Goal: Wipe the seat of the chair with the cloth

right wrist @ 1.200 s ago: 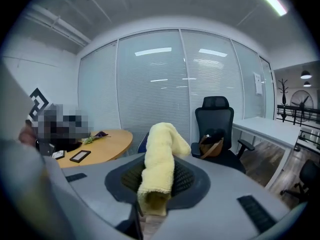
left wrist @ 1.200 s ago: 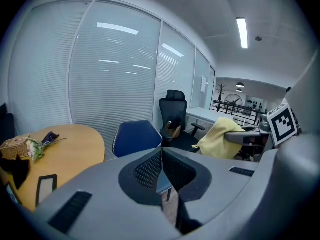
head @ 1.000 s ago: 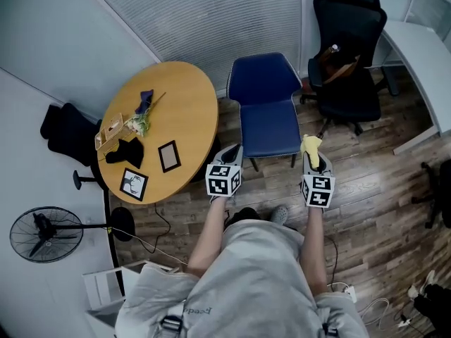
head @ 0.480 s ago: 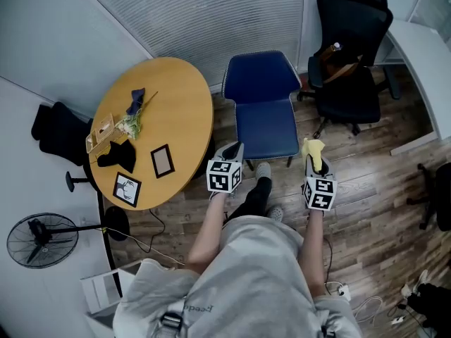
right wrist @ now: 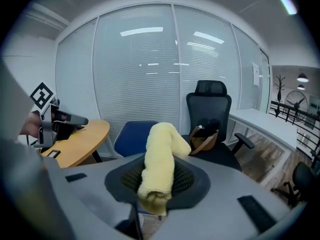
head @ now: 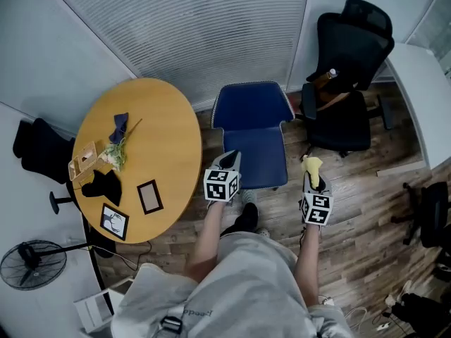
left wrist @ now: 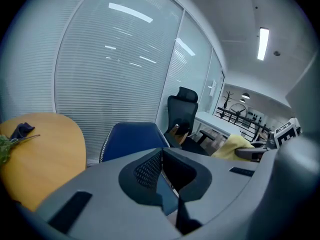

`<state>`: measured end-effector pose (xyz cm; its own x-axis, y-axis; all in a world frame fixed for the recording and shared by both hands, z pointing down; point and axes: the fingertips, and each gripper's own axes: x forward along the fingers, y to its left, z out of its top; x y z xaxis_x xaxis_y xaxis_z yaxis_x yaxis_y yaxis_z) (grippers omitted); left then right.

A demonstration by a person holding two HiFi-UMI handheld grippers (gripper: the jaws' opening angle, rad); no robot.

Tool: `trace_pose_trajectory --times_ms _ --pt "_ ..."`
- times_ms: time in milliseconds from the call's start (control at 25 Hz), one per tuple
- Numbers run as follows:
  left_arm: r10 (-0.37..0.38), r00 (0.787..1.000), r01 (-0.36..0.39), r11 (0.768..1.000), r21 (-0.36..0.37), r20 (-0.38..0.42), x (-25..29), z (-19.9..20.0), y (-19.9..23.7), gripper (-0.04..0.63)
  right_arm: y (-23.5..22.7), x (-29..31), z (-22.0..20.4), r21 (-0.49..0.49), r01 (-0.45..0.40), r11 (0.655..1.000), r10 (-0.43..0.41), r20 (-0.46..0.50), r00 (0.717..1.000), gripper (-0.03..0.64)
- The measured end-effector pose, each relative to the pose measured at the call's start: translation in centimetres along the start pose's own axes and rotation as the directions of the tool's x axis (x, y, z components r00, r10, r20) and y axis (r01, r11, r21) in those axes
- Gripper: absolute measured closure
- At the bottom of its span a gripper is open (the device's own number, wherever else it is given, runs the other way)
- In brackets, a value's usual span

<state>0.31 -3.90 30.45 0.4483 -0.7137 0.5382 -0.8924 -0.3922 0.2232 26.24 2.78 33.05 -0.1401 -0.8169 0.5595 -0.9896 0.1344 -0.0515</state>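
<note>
Head view: the blue chair (head: 258, 153) stands just ahead, seat bare; the right gripper (head: 316, 180), beside the chair's front right corner, carries the yellow cloth (head: 311, 165); the left gripper (head: 229, 159) hangs by its front left corner. Left gripper view: jaws together on nothing. Right gripper view: jaws clamp the cloth's lower end, the rest standing loose, seemingly rolled; lay that free end flat on the seat, then sweep in overlapping strokes.
</note>
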Motion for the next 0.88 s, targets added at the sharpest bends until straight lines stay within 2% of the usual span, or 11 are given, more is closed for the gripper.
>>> trace_pose_trajectory --times_ms 160,280,360,480,560,680,880 --pt "0.014 1.000 -0.014 1.000 -0.012 -0.025 3.1 1.0 3.3 0.568 1.5 4.6 0.7 0.034 -0.061 0.998 0.062 -0.033 0.998 0.520" --pt "0.012 1.000 -0.012 0.999 -0.041 -0.020 5.4 2.1 5.9 0.568 2.6 7.7 1.3 0.176 -0.147 0.973 0.153 -0.021 0.988 0.520" --pt "0.004 1.000 -0.005 0.999 -0.051 -0.018 7.1 2.6 7.4 0.568 2.5 9.5 1.2 0.235 -0.164 0.958 0.176 -0.029 0.984 0.520" --pt "-0.012 1.000 0.011 0.998 -0.055 -0.017 9.8 3.0 9.3 0.568 2.0 11.9 0.7 0.218 -0.155 0.964 0.175 -0.074 0.982 0.520" --pt "-0.023 1.000 0.023 0.999 -0.035 -0.019 11.3 3.1 10.0 0.568 1.3 12.9 0.3 0.257 -0.159 0.953 0.188 -0.092 0.978 0.520" --pt "-0.032 0.999 0.032 0.999 0.041 -0.014 13.3 4.0 11.3 0.568 0.9 15.0 -1.0 0.348 -0.185 0.919 0.238 -0.117 0.964 0.520" --pt "0.021 1.000 -0.020 0.994 0.111 -0.002 16.7 5.3 15.1 0.568 0.7 21.1 -1.6 0.269 -0.242 0.932 0.293 -0.168 0.941 0.520"
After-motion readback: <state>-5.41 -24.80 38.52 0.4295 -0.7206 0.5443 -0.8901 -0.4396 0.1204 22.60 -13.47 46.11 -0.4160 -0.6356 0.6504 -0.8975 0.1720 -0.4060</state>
